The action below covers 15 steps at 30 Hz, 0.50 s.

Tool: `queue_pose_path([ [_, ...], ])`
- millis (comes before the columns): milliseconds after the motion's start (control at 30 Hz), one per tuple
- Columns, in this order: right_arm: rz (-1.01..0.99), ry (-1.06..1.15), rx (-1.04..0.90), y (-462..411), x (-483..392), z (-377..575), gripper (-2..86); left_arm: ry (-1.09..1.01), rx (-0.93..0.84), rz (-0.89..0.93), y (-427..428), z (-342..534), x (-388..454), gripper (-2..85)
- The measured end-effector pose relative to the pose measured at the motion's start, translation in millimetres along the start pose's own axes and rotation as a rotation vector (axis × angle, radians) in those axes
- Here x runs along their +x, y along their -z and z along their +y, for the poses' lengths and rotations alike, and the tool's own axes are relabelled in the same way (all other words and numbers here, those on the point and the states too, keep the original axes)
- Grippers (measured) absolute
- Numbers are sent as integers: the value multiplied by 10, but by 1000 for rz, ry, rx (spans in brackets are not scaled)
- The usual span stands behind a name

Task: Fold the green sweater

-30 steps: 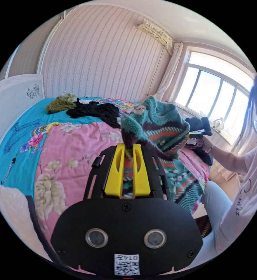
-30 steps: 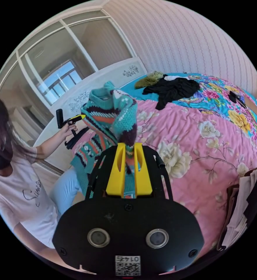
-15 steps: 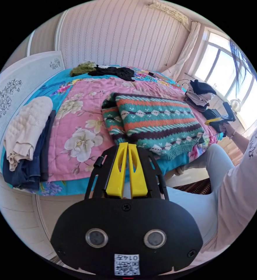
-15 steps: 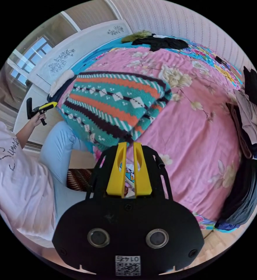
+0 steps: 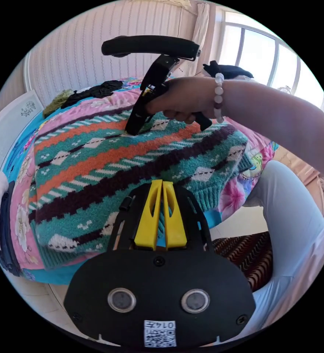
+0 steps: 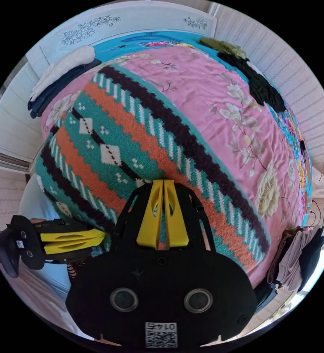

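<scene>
The sweater (image 5: 106, 165) lies folded flat at the bed's (image 6: 221, 92) near edge. The left gripper (image 5: 161, 185) hovers over its hem, jaws together — empty. The right gripper (image 6: 164, 184) presses onto the knit, jaws closed, gripping nothing.

Sweater (image 5: 106, 161): you held it lifted in both grippers a second ago; it now lies folded flat on the quilt (image 6: 221, 92). Your right gripper (image 5: 132, 128) has come down onto its top; your left gripper (image 5: 161, 184), jaws together, sits at its near edge.
</scene>
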State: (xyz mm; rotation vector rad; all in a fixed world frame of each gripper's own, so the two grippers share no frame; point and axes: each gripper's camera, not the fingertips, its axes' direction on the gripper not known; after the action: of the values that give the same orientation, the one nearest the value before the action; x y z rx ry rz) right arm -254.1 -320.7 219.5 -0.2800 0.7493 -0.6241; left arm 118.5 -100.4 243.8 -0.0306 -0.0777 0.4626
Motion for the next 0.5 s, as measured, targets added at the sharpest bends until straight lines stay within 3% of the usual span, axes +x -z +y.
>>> queue_pose_path([
  [167,-35,33,-24,136,-105,50,-6,-15,-45,59,112,-99,76,-10],
  [233,6,36,26,371,-146,121,-6,-86,39,35,274,-126,255,-10],
  [300,69,-27,154,546,-167,172,-5,-156,-90,49,28,-102,411,-10],
  [333,68,-37,152,497,-167,156,-5,-160,-152,66,-194,-28,478,-10],
  [400,32,-54,40,7,-171,79,-5,-105,-81,74,-209,24,481,-10],
  [500,41,-76,80,-11,-187,191,-5,-95,-81,81,-242,20,552,-10],
])
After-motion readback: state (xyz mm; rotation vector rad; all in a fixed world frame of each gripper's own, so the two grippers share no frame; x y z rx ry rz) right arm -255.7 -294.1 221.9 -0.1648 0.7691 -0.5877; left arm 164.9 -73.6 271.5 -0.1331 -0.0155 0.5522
